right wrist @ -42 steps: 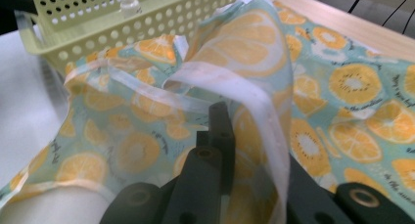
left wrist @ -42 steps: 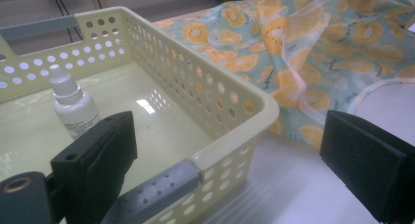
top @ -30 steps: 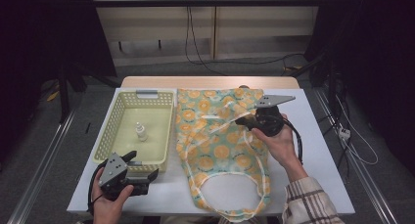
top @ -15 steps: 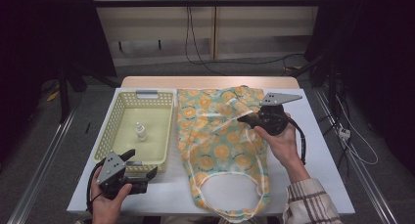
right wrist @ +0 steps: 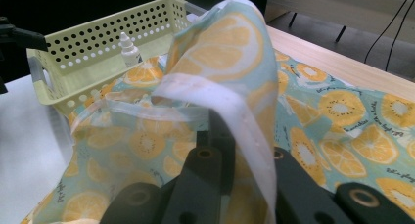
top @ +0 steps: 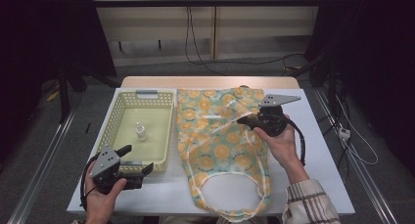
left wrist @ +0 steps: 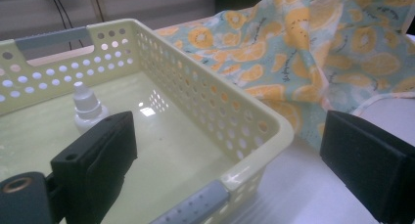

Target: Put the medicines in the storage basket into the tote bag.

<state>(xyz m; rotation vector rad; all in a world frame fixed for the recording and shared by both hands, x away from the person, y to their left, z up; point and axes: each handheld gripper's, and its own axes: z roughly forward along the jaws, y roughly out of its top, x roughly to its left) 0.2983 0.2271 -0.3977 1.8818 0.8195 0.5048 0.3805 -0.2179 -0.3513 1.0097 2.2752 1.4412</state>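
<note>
The orange-print fabric bag (top: 222, 145) lies flat on the white counter (top: 323, 170), directly beside the yellow perforated basket (top: 117, 114), with its white-trimmed handle loop (top: 235, 204) at the end nearest the person. The right hand-held gripper (top: 243, 119) is clamped on a fold of the bag's upper layer and its white edge band (right wrist: 230, 111), which stands lifted above the rest of the cloth. The material appears thin, light and limp: it will likely drape and wrinkle rather than hold a shape, and a single pinch raises only one layer. The stitched white band looks like the firmest place to grip, since plain cloth may slip or bunch. The left hand-held gripper (top: 139, 160) has its jaws apart, holds nothing, and straddles the basket's near corner on the side away from the bag. Inside the basket stands a small white dropper bottle (top: 141, 132), upright and well apart from the bag.
</note>
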